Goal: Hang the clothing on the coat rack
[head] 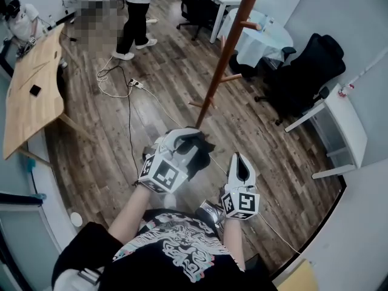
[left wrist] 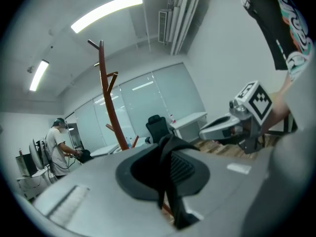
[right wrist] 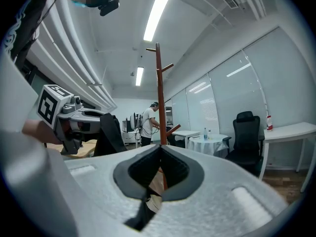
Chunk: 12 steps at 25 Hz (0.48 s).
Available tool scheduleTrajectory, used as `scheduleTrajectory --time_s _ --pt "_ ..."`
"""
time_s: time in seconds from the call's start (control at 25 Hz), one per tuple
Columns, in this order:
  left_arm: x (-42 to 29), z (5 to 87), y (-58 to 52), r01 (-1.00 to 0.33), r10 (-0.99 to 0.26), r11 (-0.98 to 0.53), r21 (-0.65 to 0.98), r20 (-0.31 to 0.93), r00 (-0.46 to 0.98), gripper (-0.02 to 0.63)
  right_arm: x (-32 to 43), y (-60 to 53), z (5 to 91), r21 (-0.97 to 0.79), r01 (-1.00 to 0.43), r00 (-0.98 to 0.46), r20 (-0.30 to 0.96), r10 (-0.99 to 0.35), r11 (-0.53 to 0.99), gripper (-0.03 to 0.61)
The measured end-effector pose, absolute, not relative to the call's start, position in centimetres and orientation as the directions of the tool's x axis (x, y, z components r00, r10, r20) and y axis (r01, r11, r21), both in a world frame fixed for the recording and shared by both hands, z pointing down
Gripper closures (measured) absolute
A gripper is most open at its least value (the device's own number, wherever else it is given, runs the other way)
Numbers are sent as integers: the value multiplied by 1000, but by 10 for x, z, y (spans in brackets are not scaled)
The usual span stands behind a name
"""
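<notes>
Held garment (head: pixel 199 154) pinched in left gripper (head: pixel 182 139), with right gripper (head: pixel 242 159) closed empty beside it; likely needed a high lift onto a rack peg (head: pixel 232 77) ahead.

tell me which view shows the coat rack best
Right gripper view: the coat rack stands centred, top and pegs clear. Left gripper view shows it leaning, off to one side; head view cuts off its top.

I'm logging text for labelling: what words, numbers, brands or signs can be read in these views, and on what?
No text can be read in any view.
T-shirt print: white and teal graphic, any lettering too distorted to read.
Left cube, right cube: black-and-white square markers, no words.
Bottle: label too small to read.
</notes>
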<state>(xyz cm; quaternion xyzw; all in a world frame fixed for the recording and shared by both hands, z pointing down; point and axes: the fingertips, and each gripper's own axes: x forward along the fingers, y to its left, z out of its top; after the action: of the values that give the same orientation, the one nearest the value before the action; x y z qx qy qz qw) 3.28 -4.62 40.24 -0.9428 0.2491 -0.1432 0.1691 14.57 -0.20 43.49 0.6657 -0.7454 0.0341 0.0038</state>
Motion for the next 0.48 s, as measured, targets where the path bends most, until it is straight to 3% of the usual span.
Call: scheduleTrajectory --time_s 0.48 --pt "27 407 -70 -402 -493 -835 -376 187 850 595 136 -9 443 -11 -996 -92 78 -993 92 578"
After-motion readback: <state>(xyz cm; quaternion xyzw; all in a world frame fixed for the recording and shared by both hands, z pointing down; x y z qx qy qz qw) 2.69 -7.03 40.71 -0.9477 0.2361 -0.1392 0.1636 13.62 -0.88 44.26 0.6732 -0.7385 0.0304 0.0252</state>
